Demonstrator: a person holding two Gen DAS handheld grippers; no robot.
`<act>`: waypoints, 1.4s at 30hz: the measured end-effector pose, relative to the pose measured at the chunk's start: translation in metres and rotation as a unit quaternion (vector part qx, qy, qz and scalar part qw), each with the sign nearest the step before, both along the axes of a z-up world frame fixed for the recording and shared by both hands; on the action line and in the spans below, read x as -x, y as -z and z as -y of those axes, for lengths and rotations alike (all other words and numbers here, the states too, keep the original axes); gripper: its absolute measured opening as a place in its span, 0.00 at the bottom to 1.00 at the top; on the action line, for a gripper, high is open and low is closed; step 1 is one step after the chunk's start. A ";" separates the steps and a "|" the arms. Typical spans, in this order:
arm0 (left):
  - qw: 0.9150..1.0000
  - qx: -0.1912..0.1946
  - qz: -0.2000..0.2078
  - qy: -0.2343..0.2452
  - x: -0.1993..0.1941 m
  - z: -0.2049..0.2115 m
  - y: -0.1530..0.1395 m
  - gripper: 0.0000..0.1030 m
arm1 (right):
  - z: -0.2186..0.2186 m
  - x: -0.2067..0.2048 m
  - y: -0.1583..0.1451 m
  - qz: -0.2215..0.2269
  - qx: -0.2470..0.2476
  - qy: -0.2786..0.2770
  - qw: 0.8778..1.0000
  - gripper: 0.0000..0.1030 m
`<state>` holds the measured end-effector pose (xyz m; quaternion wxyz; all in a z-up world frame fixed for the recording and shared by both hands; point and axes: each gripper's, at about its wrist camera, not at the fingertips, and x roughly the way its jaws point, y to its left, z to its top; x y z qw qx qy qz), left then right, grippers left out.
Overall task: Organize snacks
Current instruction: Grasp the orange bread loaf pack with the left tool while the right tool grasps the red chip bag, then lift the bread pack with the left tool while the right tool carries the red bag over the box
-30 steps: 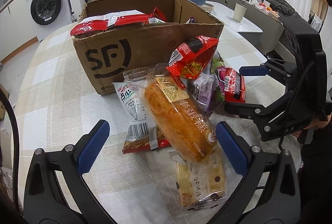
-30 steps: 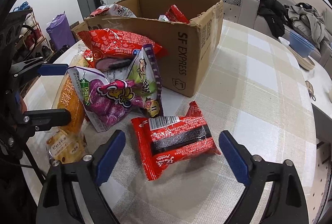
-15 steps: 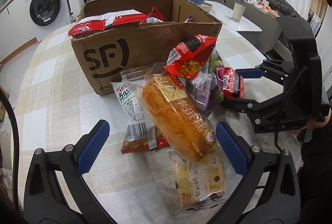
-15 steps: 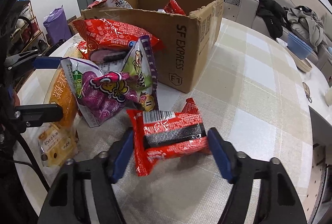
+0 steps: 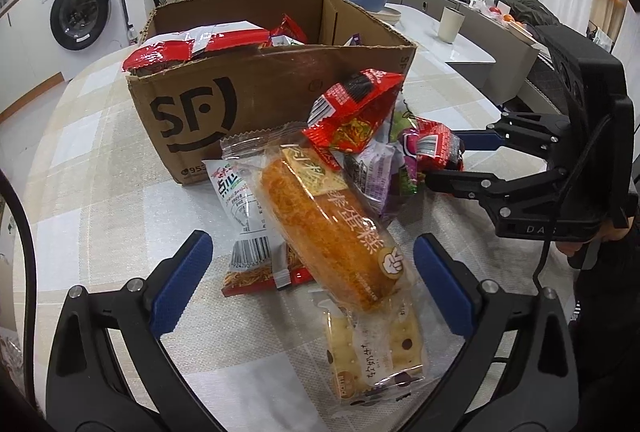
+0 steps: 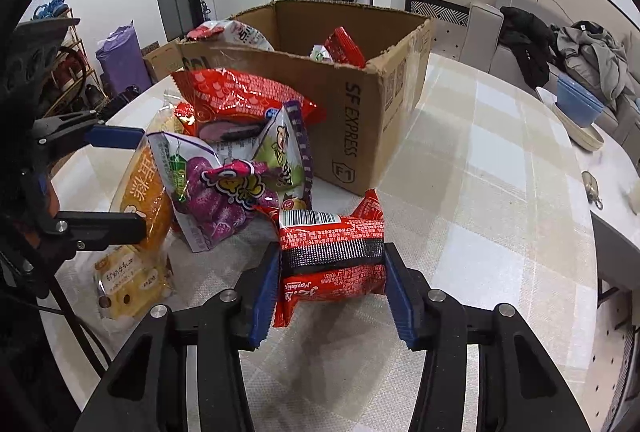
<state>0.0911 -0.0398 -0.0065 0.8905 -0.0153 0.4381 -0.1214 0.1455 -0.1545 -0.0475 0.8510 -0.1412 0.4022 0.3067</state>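
On the checked tablecloth (image 6: 492,167), a heap of snack packets is seen piled against the near wall of an open cardboard box (image 5: 256,99), which already holds several packets. At the right edge of the heap, a red biscuit pack (image 6: 332,256) is clamped by the right gripper (image 6: 330,296): its jaws have just been closing, and both blue pads are now pressed against the pack's two ends, denting the wrapper. The pack sits just beside a purple bag (image 6: 224,207) and near the box's corner.

The left gripper (image 5: 312,292) is held wide apart, though its jaws have just been closing slightly, and nothing is gripped. Between its fingers, untouched by either pad, lies an orange cake roll (image 5: 332,228) in clear wrap, tilted across a noodle packet (image 5: 248,232) and a cracker pack (image 5: 376,356). A red chip bag (image 5: 352,111) is propped against the box above them. A hand (image 5: 608,236) is partly visible behind the right gripper's body.
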 end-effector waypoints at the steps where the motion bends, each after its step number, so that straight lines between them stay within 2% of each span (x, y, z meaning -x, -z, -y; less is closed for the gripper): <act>1: 1.000 0.003 -0.001 0.003 0.000 0.000 0.000 0.89 | 0.000 0.001 -0.001 0.001 0.000 0.001 1.000 0.48; 2: 1.000 0.007 -0.001 0.007 0.001 0.000 0.001 0.85 | 0.001 0.001 -0.002 0.002 -0.001 0.002 1.000 0.48; 4: 1.000 0.016 -0.004 0.013 0.002 0.001 0.001 0.70 | 0.001 0.002 -0.004 0.003 -0.002 0.003 1.000 0.48; 6: 0.999 0.026 0.000 0.018 0.004 0.002 0.001 0.63 | 0.002 0.002 -0.005 0.004 -0.002 0.003 1.000 0.48; 21: 1.000 0.012 0.015 0.007 0.002 0.006 0.006 0.62 | -0.008 0.005 -0.008 0.009 -0.004 -0.009 1.000 0.48; 22: 1.000 0.013 0.017 0.006 0.002 0.006 0.006 0.53 | -0.008 0.006 -0.008 0.010 -0.005 -0.011 1.000 0.48; 24: 1.000 0.013 0.019 0.003 0.003 0.004 0.005 0.42 | -0.010 0.006 -0.009 0.012 -0.005 -0.014 1.000 0.48; 29: 0.999 0.026 0.028 0.002 0.005 -0.001 0.001 0.32 | -0.009 0.007 -0.010 0.013 -0.007 -0.013 1.000 0.48; 30: 0.999 0.028 0.030 0.002 0.005 -0.001 0.000 0.27 | -0.008 0.007 -0.010 0.013 -0.008 -0.012 1.000 0.48; 42: 0.998 0.025 0.057 0.006 0.023 -0.012 -0.022 0.24 | -0.002 0.016 -0.022 0.030 -0.020 -0.002 0.999 0.48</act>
